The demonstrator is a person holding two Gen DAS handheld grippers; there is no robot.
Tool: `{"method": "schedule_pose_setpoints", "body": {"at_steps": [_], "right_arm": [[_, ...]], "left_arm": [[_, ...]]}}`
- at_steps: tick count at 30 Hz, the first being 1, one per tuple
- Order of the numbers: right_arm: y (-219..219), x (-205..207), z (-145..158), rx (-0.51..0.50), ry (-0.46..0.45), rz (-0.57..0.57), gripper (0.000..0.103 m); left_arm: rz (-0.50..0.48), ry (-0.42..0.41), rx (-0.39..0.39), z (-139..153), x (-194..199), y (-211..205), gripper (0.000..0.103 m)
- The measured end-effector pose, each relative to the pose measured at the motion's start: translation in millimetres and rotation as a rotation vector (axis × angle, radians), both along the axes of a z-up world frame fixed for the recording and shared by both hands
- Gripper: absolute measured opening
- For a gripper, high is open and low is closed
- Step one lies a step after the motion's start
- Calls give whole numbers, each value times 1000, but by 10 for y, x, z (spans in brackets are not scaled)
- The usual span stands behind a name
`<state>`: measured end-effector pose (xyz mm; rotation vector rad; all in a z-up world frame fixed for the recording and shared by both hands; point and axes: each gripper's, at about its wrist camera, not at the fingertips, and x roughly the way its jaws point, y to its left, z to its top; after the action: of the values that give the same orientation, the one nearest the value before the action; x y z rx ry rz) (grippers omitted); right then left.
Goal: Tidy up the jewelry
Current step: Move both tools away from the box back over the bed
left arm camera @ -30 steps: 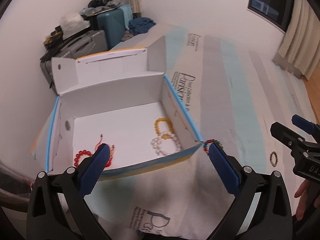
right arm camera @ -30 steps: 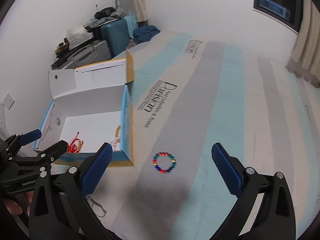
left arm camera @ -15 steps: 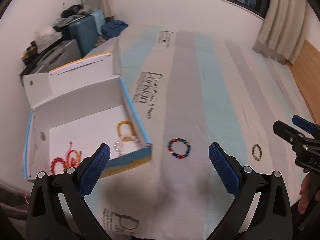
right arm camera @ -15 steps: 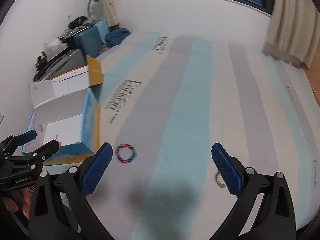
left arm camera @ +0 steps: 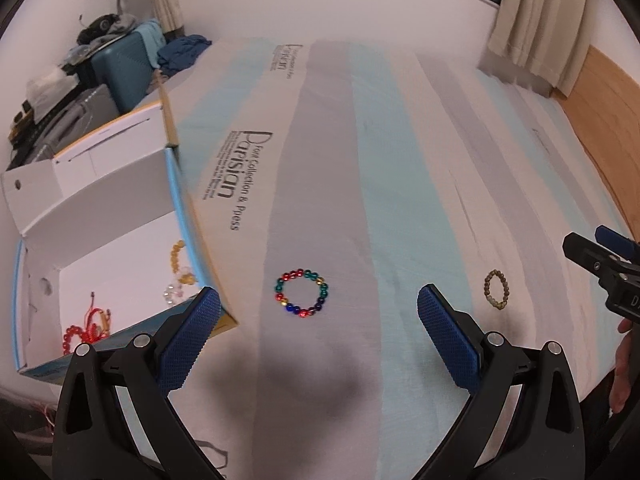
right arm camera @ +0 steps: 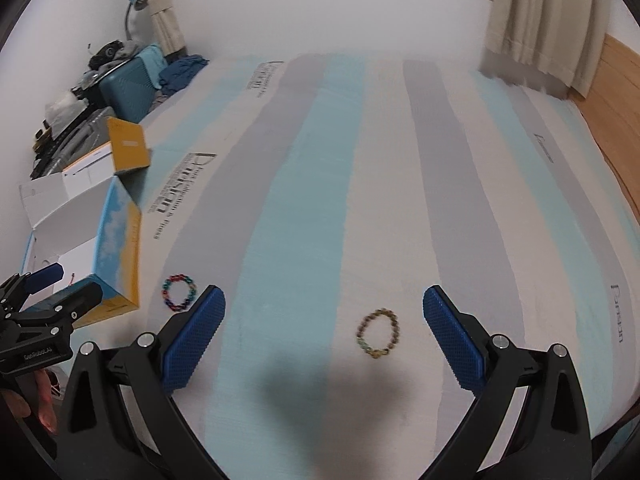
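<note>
Two bracelets outstanding on bed.
Left gripper (left arm camera: 318, 312) and right gripper (right arm camera: 323, 318), fingers spread and empty, each frame one: rainbow bracelet (left arm camera: 302, 293), brown bracelet (right arm camera: 378, 333).

Multicolored bead bracelet (left arm camera: 302, 293) flat beside open box (left arm camera: 120, 208); olive bead bracelet (right arm camera: 378, 333) well apart.

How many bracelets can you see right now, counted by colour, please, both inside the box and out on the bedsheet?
Multicoloured glass-bead bracelet, on sheet: 1
Olive-brown bead bracelet, on sheet: 1
Yellow bead bracelet, in open white cardboard box: 1
Clear-white bead bracelet, in box: 1
Red bead and cord bracelets, in box, tangled: cannot separate, at least 1
Total: at least 5
</note>
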<state>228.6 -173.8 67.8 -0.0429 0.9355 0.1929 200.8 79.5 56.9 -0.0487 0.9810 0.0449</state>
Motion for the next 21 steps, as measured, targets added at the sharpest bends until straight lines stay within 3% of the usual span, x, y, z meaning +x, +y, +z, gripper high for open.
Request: {"method": "schedule_pose_setpoints", "body": {"at_steps": [8,21], "right_arm": [[-295,122,-335,-4,44,-47,95],[-654,399,-1146,-10,160,-99,95]], "left_arm": [[-8,14,0,-275,213,-196,97],[-20,51,11,-890,501,-307,97]]}}
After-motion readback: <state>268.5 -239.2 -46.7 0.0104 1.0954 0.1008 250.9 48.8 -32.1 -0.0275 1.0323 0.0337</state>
